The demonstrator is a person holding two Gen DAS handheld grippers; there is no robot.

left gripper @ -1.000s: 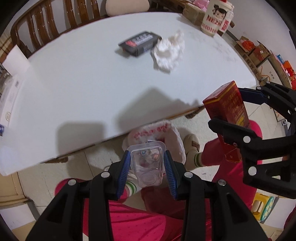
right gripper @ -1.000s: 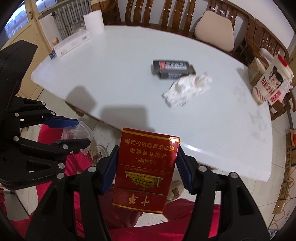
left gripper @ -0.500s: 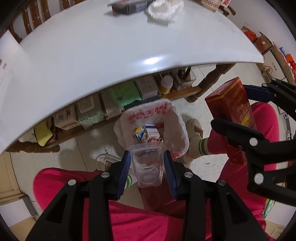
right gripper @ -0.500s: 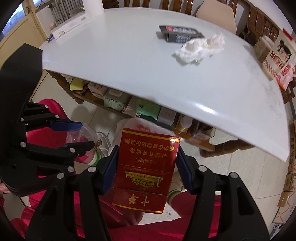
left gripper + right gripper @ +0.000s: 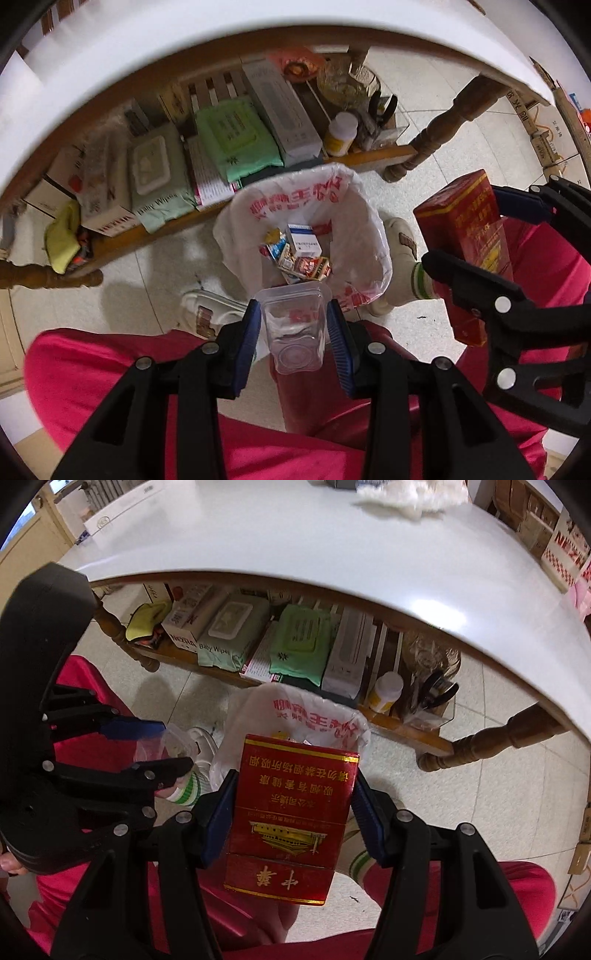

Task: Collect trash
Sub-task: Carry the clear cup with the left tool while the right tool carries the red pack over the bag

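2 grippers clamp trash: left gripper (image 5: 291,325) holds clear cup (image 5: 293,328) mouth-forward, right gripper (image 5: 291,819) red carton (image 5: 291,819) lengthwise.

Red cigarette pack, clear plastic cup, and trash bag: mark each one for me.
Red cigarette pack (image 5: 291,812), right wrist view, middle of its printed front face.
Clear plastic cup (image 5: 293,325), left wrist view, its transparent side wall.
Trash bag (image 5: 295,195), left wrist view, printed far rim.
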